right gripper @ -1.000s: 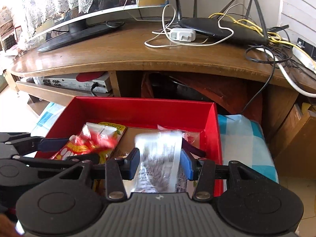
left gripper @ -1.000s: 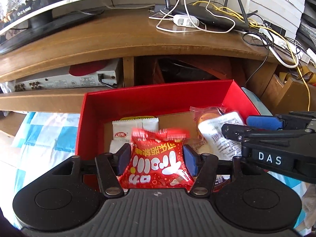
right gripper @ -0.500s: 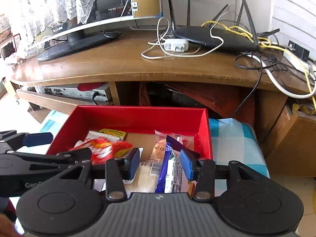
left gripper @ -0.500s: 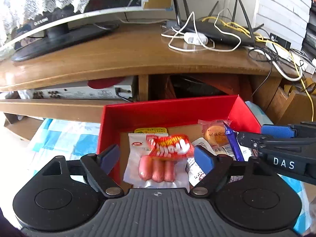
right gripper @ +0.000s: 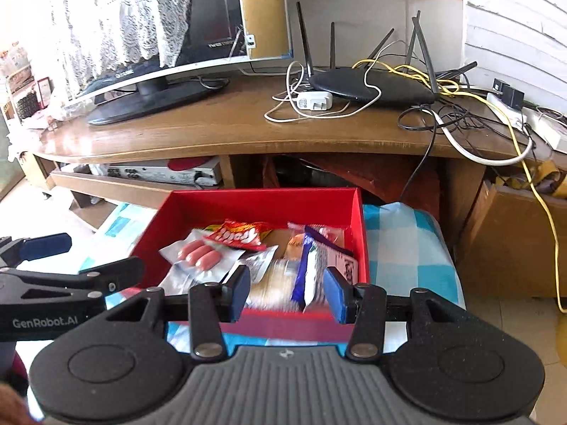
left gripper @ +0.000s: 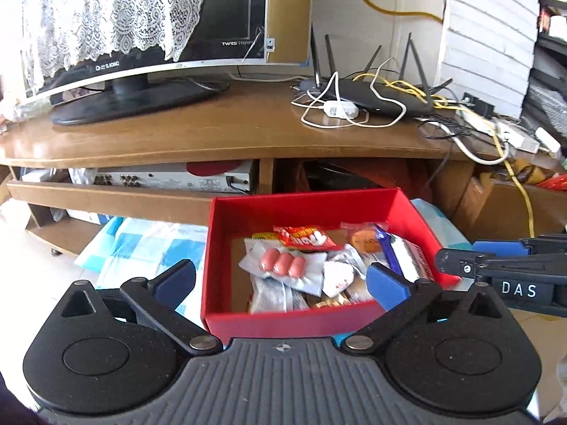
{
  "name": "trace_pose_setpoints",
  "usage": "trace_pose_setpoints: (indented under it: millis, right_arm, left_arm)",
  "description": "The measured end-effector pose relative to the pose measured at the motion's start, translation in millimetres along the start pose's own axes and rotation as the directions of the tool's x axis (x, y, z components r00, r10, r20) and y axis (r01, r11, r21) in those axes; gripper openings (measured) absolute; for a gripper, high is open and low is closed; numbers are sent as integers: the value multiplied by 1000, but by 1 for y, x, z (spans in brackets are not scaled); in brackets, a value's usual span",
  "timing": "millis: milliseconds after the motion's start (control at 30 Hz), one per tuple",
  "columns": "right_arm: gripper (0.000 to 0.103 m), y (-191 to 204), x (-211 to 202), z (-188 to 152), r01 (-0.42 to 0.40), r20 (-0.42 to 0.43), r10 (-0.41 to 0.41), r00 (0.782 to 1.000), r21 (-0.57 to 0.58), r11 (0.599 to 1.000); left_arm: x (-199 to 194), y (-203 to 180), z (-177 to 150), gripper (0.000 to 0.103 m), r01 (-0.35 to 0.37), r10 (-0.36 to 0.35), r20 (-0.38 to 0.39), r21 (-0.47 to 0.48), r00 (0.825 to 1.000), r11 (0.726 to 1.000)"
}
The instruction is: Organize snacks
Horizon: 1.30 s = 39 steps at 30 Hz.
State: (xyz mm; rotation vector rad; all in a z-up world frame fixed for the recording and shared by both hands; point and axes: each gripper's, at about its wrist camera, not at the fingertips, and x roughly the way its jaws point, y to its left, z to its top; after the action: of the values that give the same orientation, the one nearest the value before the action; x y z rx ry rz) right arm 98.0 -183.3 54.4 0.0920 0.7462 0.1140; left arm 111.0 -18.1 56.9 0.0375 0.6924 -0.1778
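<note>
A red box (left gripper: 407,209) (right gripper: 357,219) on a blue checked cloth holds several snacks: a red packet (left gripper: 306,238) (right gripper: 241,235), a clear sausage pack (left gripper: 283,264) (right gripper: 200,255), a round pastry (left gripper: 361,240) and a blue-and-white wrapped bar (left gripper: 400,253) (right gripper: 307,269). My left gripper (left gripper: 280,281) is open and empty, above the box's near edge. My right gripper (right gripper: 287,288) is open and empty, above the box's near right side. Each gripper shows at the side of the other's view.
A wooden TV stand (left gripper: 248,131) rises behind the box, with a monitor (left gripper: 141,53), a router (left gripper: 382,95) and tangled cables (right gripper: 460,113). An AV receiver (left gripper: 170,179) sits on its lower shelf. A cardboard box (right gripper: 514,241) stands to the right.
My left gripper let go of the red packet and my right gripper let go of the wrapped bar; both snacks lie in the box. Both grippers opened and pulled back and up.
</note>
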Motion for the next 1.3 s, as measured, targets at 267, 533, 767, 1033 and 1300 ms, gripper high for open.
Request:
trace_pose_setpoints:
  millis: [267, 533, 767, 1033, 1300]
  right_arm:
    - [77, 8, -35, -28, -13, 1, 13, 1000, 7, 1000]
    - [77, 9, -57, -45, -30, 7, 30, 1000, 30, 999]
    - [77, 12, -65, -58, -24, -1, 24, 1000, 28, 999]
    - [77, 12, -62, -70, -21, -40, 23, 999, 31, 999]
    - [78, 16, -60, -83, -10, -80, 12, 997, 29, 1000]
  left_arm:
    - [-19, 2, -23, 103, 49, -49, -6, -26, 999, 998]
    - [-45, 8, -40, 103, 143, -143, 10, -79, 990, 986]
    - [-38, 2, -53, 100, 153, -161, -73, -99, 984, 983]
    - [-39, -3, -61, 103, 82, -86, -69, -59, 994, 995]
    - [-31, -3, -78, 103, -15, 9, -92, -57, 996, 998]
